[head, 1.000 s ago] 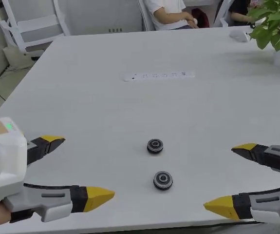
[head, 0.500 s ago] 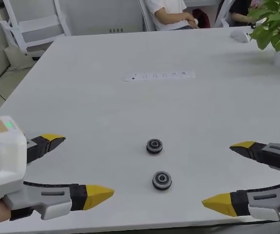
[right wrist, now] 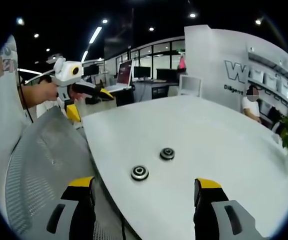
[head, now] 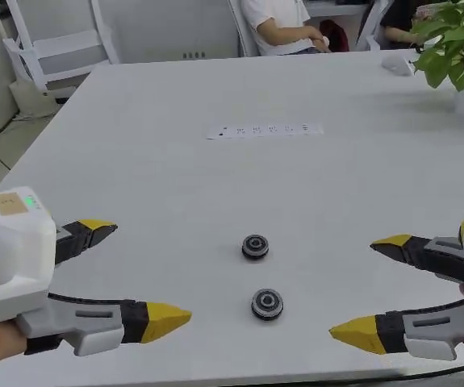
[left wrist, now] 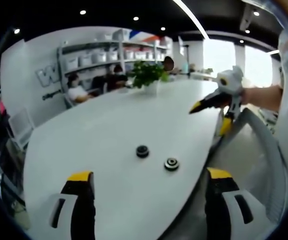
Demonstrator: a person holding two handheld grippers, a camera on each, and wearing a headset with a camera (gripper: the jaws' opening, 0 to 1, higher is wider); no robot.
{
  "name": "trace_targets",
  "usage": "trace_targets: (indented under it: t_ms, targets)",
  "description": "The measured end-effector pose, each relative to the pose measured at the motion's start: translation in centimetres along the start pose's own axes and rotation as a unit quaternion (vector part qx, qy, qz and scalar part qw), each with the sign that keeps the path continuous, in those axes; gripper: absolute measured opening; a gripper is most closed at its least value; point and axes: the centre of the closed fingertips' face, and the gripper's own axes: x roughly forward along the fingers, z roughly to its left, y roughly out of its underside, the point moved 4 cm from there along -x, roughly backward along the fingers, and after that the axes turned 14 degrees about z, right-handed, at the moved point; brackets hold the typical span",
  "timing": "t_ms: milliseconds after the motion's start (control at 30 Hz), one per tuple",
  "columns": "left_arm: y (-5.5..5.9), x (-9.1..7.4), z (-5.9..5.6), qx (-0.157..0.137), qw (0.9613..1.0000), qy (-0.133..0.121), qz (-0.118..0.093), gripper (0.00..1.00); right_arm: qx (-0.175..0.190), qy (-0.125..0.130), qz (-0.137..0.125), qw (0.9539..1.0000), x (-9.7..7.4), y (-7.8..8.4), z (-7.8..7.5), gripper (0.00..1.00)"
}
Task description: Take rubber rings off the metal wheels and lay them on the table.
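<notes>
Two small metal wheels with black rubber rings lie flat on the white table (head: 215, 185). The far wheel (head: 255, 247) (left wrist: 142, 151) (right wrist: 167, 153) sits a little beyond the near wheel (head: 267, 304) (left wrist: 172, 163) (right wrist: 139, 172), which is close to the front edge. My left gripper (head: 143, 270) (left wrist: 146, 177) hovers open at the left, well short of both wheels. At the right my right gripper (head: 361, 286) (right wrist: 144, 185) is held open too, with nothing between its yellow-tipped jaws. Each gripper also appears in the other's view: the right gripper (left wrist: 211, 112) and the left gripper (right wrist: 91, 100).
A white power strip (head: 264, 129) lies across the middle of the table. A potted plant (head: 457, 40) stands at the far right corner. People sit beyond the far edge, and a white chair (head: 46, 48) stands at the back left.
Both grippers have shifted slightly, the left a bit forward and the right a bit inward. The wheels have not moved; the head camera has tilted a little.
</notes>
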Motion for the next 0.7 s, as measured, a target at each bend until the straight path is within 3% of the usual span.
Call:
trace_targets:
  t_ms: [100,700]
  targets:
    - [-0.2,0.3,0.1,-0.007,0.9999,0.009,-0.004,0.91,-0.005,-0.002,0.001,1.0,0.3,-0.1,-0.1,0.79]
    - [-0.8,2.5,0.9,0.029,0.9994,0.012,0.012,0.88,-0.014,-0.009,0.002,0.9999,2.1,-0.5,-1.3,0.75]
